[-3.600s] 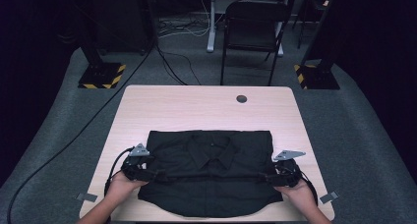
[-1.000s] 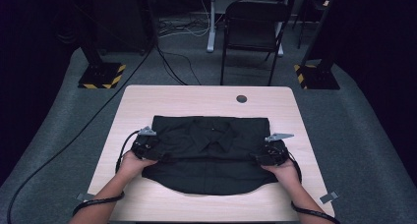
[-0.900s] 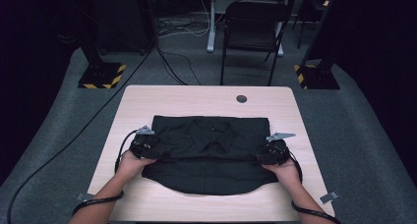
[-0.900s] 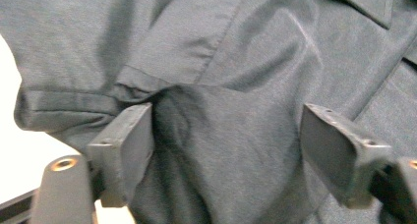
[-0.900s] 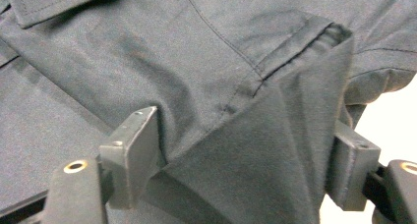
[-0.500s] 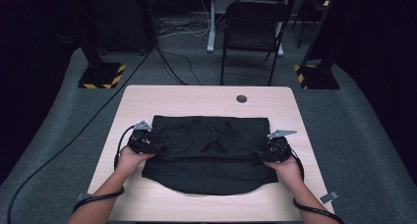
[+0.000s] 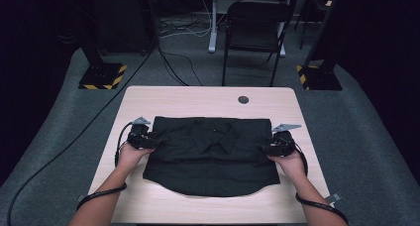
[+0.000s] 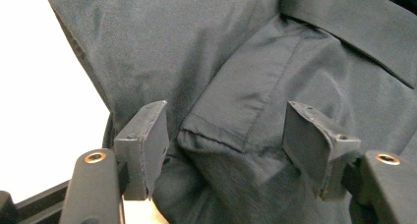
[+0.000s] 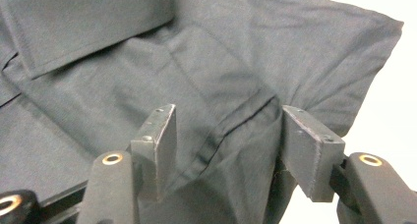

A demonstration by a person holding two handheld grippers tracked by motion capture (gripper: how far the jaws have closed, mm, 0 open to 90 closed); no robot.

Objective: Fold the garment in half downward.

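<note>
OK, black shirt (image 7: 212,156) lies flat mid-table (image 7: 198,102), matte woven cloth, collar toward the far edge, hem curved at the near edge. Left gripper (image 7: 148,139) sits at the shirt's left edge, right gripper (image 7: 267,146) at its right edge. Both jaw pairs have just been closing. From the left gripper view I see a folded sleeve hem (image 8: 216,130) bunched between the jaws, pads not visibly pressing. Right gripper view: stitched seam fold (image 9: 231,126) between the jaws, gaps on both sides.

A recording lab — black curtains, hazard-striped stand bases (image 7: 103,76), floor cables (image 7: 181,67) around one table (image 7: 198,99).
</note>
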